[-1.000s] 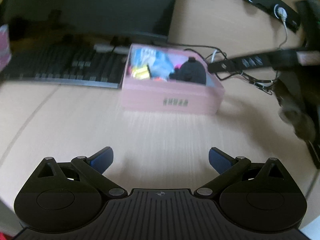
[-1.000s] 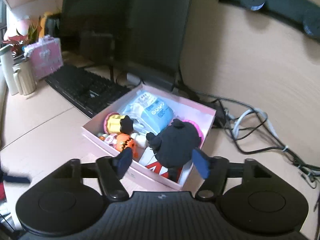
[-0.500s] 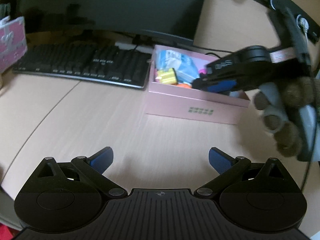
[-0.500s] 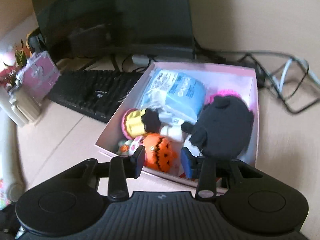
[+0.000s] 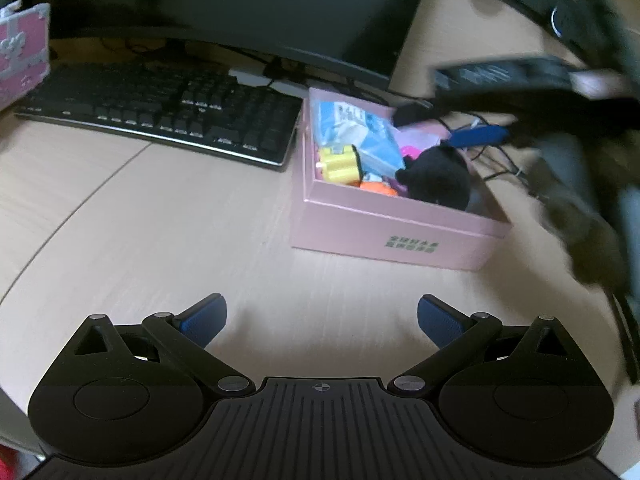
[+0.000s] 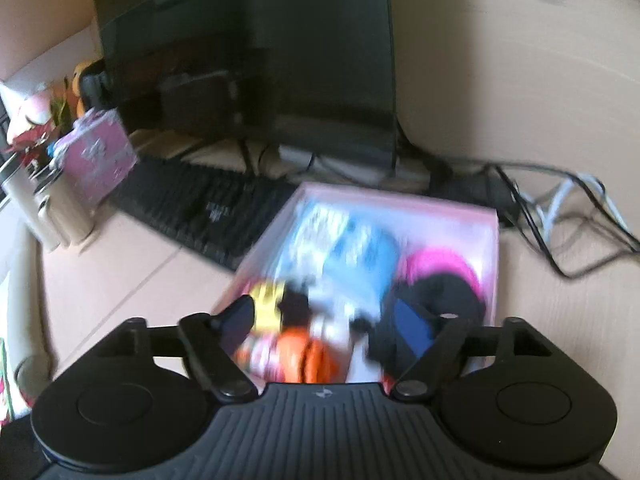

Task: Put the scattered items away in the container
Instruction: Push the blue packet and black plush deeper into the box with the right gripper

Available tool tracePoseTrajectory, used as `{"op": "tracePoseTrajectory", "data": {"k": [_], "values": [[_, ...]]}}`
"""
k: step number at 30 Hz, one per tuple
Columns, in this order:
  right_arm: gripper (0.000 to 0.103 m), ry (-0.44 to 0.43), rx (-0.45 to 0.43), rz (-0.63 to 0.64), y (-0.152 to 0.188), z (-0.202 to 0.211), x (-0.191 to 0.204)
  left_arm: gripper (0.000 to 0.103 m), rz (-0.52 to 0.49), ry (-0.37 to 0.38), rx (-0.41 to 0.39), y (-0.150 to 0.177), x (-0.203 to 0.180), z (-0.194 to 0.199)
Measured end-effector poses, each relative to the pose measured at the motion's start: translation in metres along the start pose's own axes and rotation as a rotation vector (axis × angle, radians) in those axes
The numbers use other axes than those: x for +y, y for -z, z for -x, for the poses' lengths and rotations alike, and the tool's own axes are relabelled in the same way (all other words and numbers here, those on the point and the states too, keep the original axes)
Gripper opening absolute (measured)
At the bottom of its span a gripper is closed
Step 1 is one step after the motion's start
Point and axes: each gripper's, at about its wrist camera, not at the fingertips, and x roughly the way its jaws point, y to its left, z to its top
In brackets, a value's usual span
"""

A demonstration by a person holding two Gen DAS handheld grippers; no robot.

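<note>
Pink box (image 5: pixel 400 232) on desk (image 5: pixel 160 220), beside keyboard (image 5: pixel 168 112), below monitor (image 5: pixel 224 4). Inside: black plush (image 5: pixel 438 178), blue packet (image 5: pixel 360 136), yellow toy (image 5: pixel 340 162), orange toy (image 6: pixel 304 356).

Left gripper (image 5: pixel 322 318) over bare desk, jaws wide, nothing between.

Right gripper (image 6: pixel 324 320) above box, jaws just opening, nothing gripped; view blurred.

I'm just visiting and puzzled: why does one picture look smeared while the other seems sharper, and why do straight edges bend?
Right wrist view: the pink box and toys inside are smeared by motion blur. Left wrist view: the box and keyboard are fairly sharp; only the right hand-held gripper at the right edge is blurred. Both views: a fisheye lens curves the desk edges.
</note>
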Motion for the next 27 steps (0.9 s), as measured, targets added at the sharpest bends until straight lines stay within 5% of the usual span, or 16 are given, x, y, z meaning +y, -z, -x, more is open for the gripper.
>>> {"op": "tracePoseTrajectory", "data": {"k": [10, 13, 18, 21, 27], "values": [[0.094, 0.008, 0.192, -0.153, -0.044, -0.105, -0.03, 0.103, 0.054, -0.039, 0.013, 0.004, 0.006, 0.014], [0.079, 0.024, 0.173, -0.048, -0.042, -0.103, -0.017, 0.103, 0.065, -0.051, 0.028, 0.007, 0.01, 0.013], [0.077, 0.19, 0.126, 0.237, -0.032, -0.091, 0.023, 0.103, 0.067, -0.045, 0.044, 0.007, 0.009, 0.004], [0.086, 0.158, 0.173, 0.248, -0.018, -0.102, 0.024, 0.103, 0.044, -0.022, 0.048, 0.008, 0.002, 0.004], [0.086, 0.115, 0.073, 0.154, -0.014, -0.068, 0.014, 0.103, 0.021, -0.023, 0.061, 0.014, 0.003, 0.005]]}}
